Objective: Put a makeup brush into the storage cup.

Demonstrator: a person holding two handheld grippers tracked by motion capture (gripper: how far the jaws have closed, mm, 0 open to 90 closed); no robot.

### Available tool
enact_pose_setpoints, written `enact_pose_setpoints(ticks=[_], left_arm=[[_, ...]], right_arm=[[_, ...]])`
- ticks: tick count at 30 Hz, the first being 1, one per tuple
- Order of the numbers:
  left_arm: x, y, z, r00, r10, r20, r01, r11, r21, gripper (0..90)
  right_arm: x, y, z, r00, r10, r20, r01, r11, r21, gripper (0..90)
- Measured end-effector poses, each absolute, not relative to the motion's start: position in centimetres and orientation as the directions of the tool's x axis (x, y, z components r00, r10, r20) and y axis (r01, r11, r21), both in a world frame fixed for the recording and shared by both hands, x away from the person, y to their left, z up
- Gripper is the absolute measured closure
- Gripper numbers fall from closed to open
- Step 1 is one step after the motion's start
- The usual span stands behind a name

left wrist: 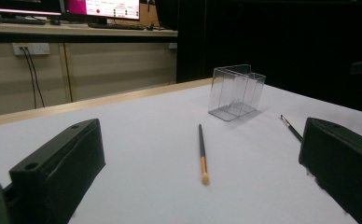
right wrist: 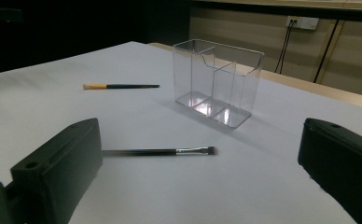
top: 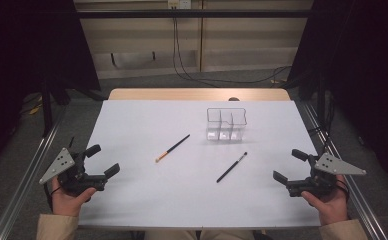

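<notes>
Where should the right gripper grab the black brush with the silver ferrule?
Take the black brush mid-handle, coming straight down from above with the jaws set across its length. It lies flat and diagonal on the white table, too thin for a sideways approach. The open right gripper sits nearest.

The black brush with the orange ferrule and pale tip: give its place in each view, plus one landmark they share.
High view: black brush with the orange ferrule and pale tip lies left of centre, slanted, tip toward the lower left.
Left gripper view: at centre, tip toward the camera.
Right gripper view: upper left, lying level, tip at the left.
Shared landmark: the clear plastic compartment box, standing apart from the brush.
</notes>
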State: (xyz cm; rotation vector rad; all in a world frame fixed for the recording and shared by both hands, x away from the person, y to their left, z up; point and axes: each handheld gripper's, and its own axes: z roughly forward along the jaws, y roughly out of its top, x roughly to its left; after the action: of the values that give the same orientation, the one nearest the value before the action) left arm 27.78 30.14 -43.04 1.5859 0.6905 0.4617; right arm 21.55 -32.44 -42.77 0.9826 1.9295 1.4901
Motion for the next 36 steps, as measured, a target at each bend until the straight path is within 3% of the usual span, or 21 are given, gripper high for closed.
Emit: enact_pose_setpoints(ticks=[22, 36], left_arm=[[27.6, 28.0, -43.1, 0.771, 0.63, -0.088, 0.18, -0.084, 0.98, 0.3], [30.1, 25.8, -42.2, 0.767, 0.631, -0.113, 0.169, -0.029, 0.985, 0.9]], right_arm=[[22.9, -31.9, -43.0, -0.644, 0.764, 0.022, 0.21, 0.15, 0.966, 0.0], [23.1, -31.6, -43.0, -0.65, 0.759, 0.022, 0.205, 0.148, 0.967, 0.0]])
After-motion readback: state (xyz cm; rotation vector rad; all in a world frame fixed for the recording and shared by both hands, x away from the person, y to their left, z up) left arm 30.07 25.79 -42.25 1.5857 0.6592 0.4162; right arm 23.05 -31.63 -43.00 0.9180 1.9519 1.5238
